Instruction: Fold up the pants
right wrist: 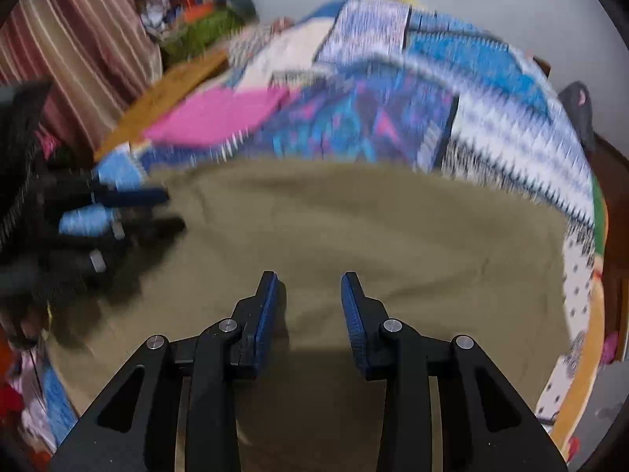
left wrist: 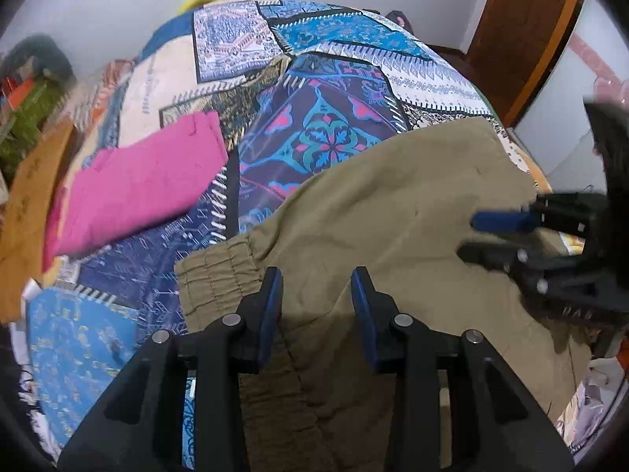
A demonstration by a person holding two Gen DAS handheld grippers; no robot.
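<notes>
The olive pants [left wrist: 393, 212] lay spread on the bed, over the near part of a patchwork bedspread [left wrist: 326, 129] of blue, purple and white panels. Their gathered elastic waistband [left wrist: 220, 271] sat at the left end of the cloth, close under the left gripper [left wrist: 316, 306]. That gripper pointed steeply down at the fabric just beside the waistband. Its two blue pads [left wrist: 271, 314] stood apart with a clear gap between them, and nothing was caught in that gap; the pants showed through it, lying underneath.

The right gripper [right wrist: 310, 310] hung over the broad middle of the pants, also tilted down. Its jaws were parted too, with only bare olive cloth visible between the blue pads [right wrist: 354, 322]. I could not tell whether either pair of fingertips actually touched the fabric. In the left camera's view the right gripper [left wrist: 491, 236] showed at the far right edge, over the right part of the pants, its fingers apart.

A folded pink garment [left wrist: 137, 188] lay on the bedspread beyond the waistband, well apart from the pants. Past it, at the bed's left edge, ran a strip of brown cardboard or board [left wrist: 35, 196]. A striped curtain [right wrist: 70, 39] hung at the left, and a wooden door [left wrist: 523, 31] stood at the right against the pale wall. The right camera's picture was smeared, so finer detail there was lost.
</notes>
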